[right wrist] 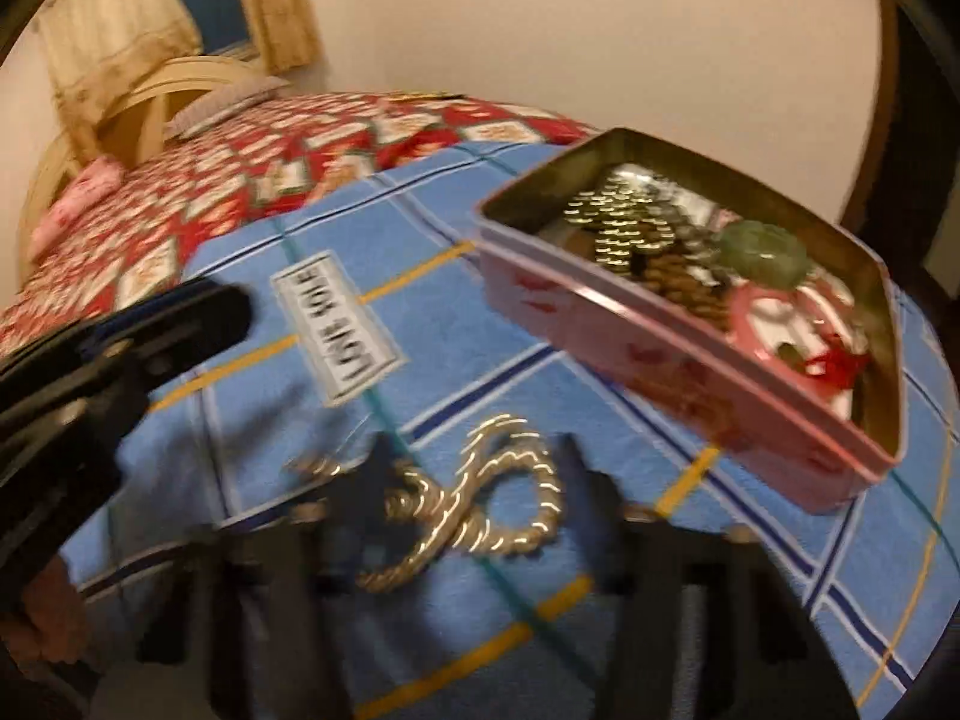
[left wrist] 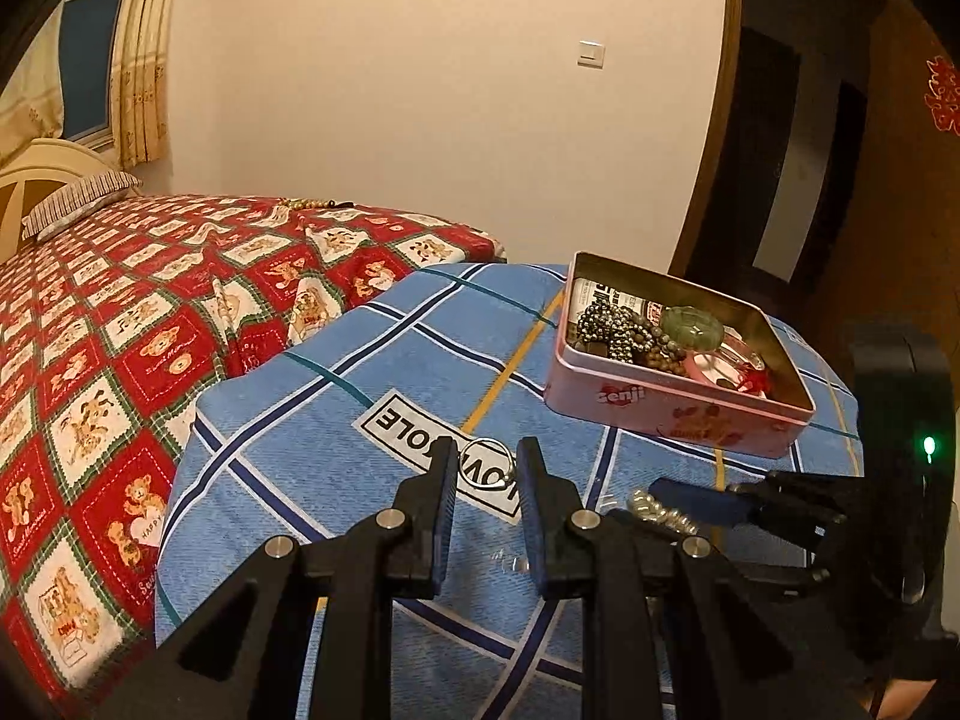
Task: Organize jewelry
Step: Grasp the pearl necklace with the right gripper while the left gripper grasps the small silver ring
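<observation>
A pink tin (left wrist: 672,414) lies open on a blue plaid cushion and holds bead strings and a green stone piece (left wrist: 693,327). The tin also shows in the right wrist view (right wrist: 690,360). My left gripper (left wrist: 486,480) is open, its fingertips either side of a thin silver ring (left wrist: 487,462) lying on the cushion's label. My right gripper (right wrist: 474,498) is open and blurred, straddling a looped silver chain (right wrist: 480,510) on the cushion. The right gripper and the chain (left wrist: 657,510) also show at the right of the left wrist view.
The blue plaid cushion (left wrist: 336,450) sits on a bed with a red teddy-bear quilt (left wrist: 120,324). A striped pillow (left wrist: 78,201) and headboard lie at far left. A dark doorway (left wrist: 780,168) stands behind the tin.
</observation>
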Demonstrator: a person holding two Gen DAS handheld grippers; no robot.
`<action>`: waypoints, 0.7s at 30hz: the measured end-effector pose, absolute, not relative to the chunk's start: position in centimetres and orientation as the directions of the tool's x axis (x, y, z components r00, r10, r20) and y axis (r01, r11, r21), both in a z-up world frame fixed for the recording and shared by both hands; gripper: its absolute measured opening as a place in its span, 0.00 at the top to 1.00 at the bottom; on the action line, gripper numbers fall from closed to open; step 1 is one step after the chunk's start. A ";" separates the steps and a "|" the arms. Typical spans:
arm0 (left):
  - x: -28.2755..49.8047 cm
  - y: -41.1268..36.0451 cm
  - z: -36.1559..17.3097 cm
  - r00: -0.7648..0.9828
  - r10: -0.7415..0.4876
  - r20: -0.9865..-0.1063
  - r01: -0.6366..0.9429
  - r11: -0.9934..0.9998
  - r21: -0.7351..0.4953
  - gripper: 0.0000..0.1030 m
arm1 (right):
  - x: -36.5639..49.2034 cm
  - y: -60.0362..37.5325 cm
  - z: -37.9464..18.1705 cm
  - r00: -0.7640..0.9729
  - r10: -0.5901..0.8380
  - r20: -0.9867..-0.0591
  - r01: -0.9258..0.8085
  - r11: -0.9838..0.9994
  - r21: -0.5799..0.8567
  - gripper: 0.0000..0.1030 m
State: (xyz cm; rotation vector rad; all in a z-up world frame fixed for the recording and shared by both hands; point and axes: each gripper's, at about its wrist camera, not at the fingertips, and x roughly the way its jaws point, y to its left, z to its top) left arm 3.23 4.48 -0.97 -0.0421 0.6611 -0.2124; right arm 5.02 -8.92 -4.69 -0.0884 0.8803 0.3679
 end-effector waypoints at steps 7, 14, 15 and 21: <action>3.2 4.1 -0.9 0.767 -0.216 -0.605 0.191 0.976 -0.106 0.81 | 4.5 -11.3 -4.3 0.605 0.299 -0.738 -0.314 0.941 0.124 0.87; 3.2 3.2 -0.7 0.772 -0.229 -0.593 0.208 0.972 -0.104 0.81 | 3.1 -13.6 -2.0 0.677 0.352 -0.647 -0.294 0.934 0.200 0.91; 3.2 3.1 -0.6 0.772 -0.233 -0.592 0.211 0.972 -0.108 0.81 | 2.8 -14.2 -1.5 0.692 0.368 -0.621 -0.294 0.929 0.223 0.91; 3.1 2.3 0.1 0.776 -0.268 -0.571 0.244 0.962 -0.121 0.81 | 2.1 -15.7 0.5 0.758 0.395 -0.518 -0.275 0.915 0.295 0.91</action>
